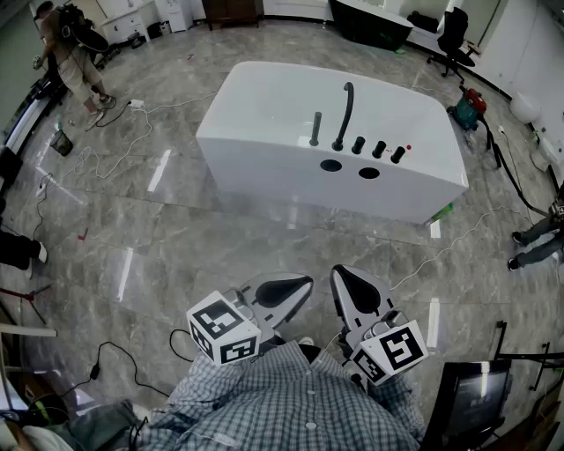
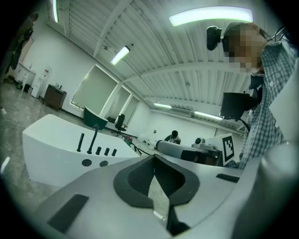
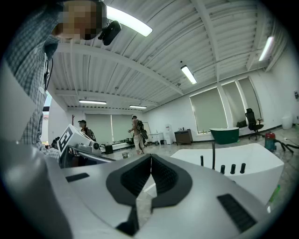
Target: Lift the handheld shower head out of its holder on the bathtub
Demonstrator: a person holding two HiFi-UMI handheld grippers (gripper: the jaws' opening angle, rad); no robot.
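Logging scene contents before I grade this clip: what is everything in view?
bathtub: one, white, mid-floor
shower head: one, dark grey, upright in its holder on the bathtub ledge
spout: one, black, curved, right beside the shower head
knobs: three, black, in a row right of the spout
second tub: one, dark green, far end
chair: one, black, top right
cables: several, black and white, across the floor
screen: one, black, bottom right
bystander: one, top left
left gripper: grey, shut, empty, bottom centre
right gripper: grey, shut, empty, beside the left
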